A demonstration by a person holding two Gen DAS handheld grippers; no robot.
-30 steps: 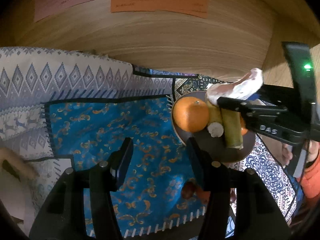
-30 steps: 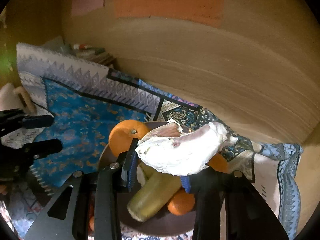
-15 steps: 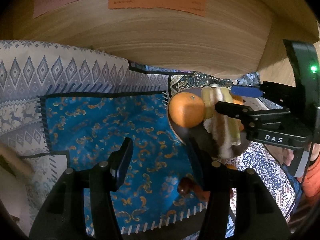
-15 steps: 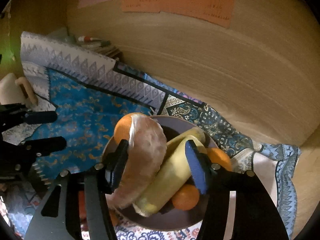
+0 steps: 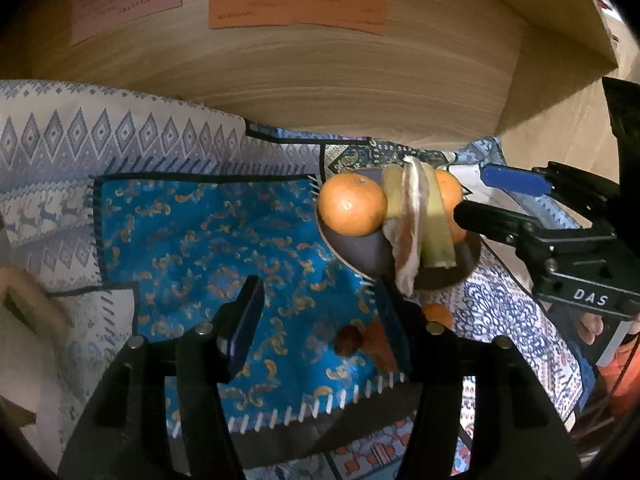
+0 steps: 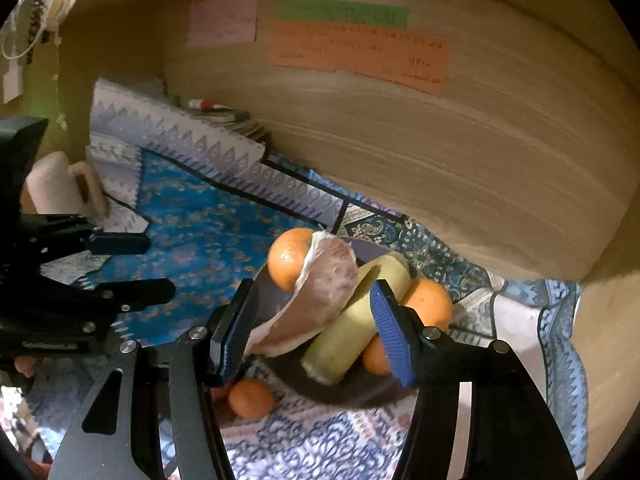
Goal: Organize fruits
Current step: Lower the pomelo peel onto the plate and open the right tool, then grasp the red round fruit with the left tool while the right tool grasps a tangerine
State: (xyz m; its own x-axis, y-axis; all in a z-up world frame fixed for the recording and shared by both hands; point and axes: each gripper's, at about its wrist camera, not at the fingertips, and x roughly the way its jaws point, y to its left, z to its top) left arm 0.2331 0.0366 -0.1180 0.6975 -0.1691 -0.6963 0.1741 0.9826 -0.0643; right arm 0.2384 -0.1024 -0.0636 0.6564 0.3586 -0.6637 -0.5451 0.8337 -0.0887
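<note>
Wood-panel wall behind, patterned cloths over the tabletop [image 5: 516, 312]; I'm driving both grippers over it.

Dark plate [image 6: 280, 296] sits lower centre of the right wrist view, loaded: big orange [image 6: 288, 258] at its upper left, pale peeled segment [image 6: 320, 296] leaning on it, yellow-green banana-like fruit [image 6: 356, 320] across the middle, more oranges behind on the right. Segment lies on the pile. Right gripper [image 6: 312, 330] is at a middling gap, pads clear of the fruit, nothing gripped. I read this as a drop-off just finished.

Left gripper [image 5: 316, 320] is also half open and empty, hanging over the blue gold-print cloth [image 5: 192, 240] in the lower centre of its view.

Still loose off the plate: small orange [image 6: 251, 397] just below the plate's lower-left rim, and a dark brown fruit [image 5: 349, 341] beside it on the cloth, type unclear.

Next, my guess: take the small orange. It needs a wider gap than now and a low approach.

In the way: plate rim is right next to it, and the segment overhangs the plate's near edge, so a careless sweep could knock it off. Both grippers are close together there. Pale mug [image 6: 56, 188] at far left is well clear.
</note>
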